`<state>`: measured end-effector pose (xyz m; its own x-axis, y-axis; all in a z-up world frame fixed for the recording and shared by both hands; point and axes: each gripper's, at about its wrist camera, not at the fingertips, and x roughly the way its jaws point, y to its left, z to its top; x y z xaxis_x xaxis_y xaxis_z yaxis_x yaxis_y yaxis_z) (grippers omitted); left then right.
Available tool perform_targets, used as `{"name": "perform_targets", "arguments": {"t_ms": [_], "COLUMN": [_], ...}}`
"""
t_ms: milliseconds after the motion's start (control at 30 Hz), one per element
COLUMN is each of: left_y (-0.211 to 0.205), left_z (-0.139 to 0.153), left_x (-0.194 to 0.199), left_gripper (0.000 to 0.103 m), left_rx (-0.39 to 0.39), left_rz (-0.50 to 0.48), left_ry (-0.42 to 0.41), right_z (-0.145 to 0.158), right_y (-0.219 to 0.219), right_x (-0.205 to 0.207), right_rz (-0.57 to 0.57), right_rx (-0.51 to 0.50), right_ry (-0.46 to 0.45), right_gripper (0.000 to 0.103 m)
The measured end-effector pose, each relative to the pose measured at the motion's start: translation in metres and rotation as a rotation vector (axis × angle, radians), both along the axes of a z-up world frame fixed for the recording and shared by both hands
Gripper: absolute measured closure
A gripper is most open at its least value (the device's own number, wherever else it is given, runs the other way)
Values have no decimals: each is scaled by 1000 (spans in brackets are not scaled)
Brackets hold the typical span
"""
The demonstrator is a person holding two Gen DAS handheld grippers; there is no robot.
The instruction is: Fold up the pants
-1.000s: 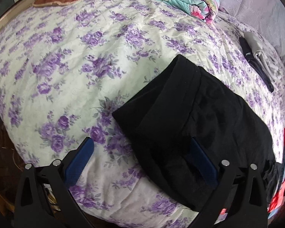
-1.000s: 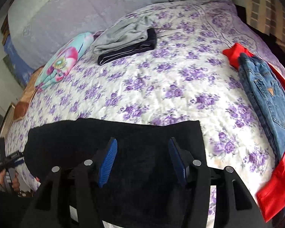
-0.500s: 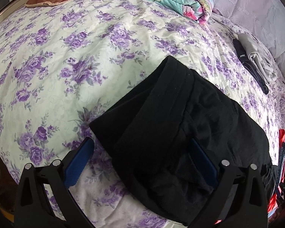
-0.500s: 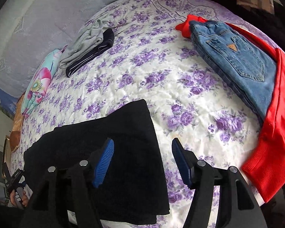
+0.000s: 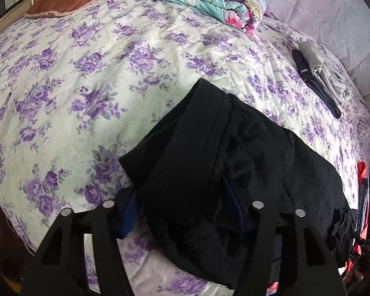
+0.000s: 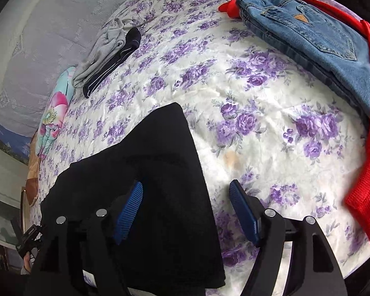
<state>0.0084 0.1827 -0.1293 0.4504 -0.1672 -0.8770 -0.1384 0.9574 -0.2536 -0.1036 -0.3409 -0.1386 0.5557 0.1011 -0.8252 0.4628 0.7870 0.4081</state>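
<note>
Pants (image 5: 234, 153), black, half-folded on the bed (image 5: 86, 86): I log left gripper (image 5: 182, 212) jaws closing on the waistband end, right gripper (image 6: 185, 212) jaws opening astride the leg edge, next needing a matching grip.

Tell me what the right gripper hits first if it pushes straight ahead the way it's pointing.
Probably the side edge of the black pants, which lies between the opening fingers of the right gripper; its other finger would land on the floral bedspread. Depth is uncertain.
</note>
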Motion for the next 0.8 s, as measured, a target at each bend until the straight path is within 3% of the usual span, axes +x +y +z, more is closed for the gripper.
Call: {"name": "perform_targets", "arguments": {"t_ms": [33, 167, 233, 333, 367, 400, 467, 533, 600, 800], "left_y": [1, 7, 13, 25, 25, 23, 16, 9, 8, 12], "left_z": [3, 4, -4, -18, -19, -18, -13, -5, 1, 0], "left_x": [-2, -3, -3, -8, -8, -8, -6, -4, -4, -6], "left_gripper": [60, 62, 50, 46, 46, 48, 61, 72, 76, 76], "left_rx": [-11, -63, -90, -176, -185, -172, -141, -110, -112, -132], "left_rz": [-5, -2, 21, 71, 78, 72, 32, -8, -26, -21], "left_ry": [-10, -18, -12, -29, -36, -37, -49, -70, -86, -91], "right_z": [-2, -3, -5, -7, -7, -8, -9, -2, 6, 29], "right_y": [3, 16, 19, 15, 13, 12, 11, 17, 22, 25], "right_x": [2, 7, 9, 8, 7, 5, 4, 6, 8, 16], "right_rz": [17, 90, 102, 84, 76, 71, 76, 91, 103, 103], "right_rx": [13, 21, 15, 45, 58, 66, 88, 66, 57, 72], "right_ry": [-6, -6, 0, 2, 3, 8, 7, 1, -11, -50], "right_gripper": [29, 31, 35, 54, 66, 78, 89, 92, 93, 94]}}
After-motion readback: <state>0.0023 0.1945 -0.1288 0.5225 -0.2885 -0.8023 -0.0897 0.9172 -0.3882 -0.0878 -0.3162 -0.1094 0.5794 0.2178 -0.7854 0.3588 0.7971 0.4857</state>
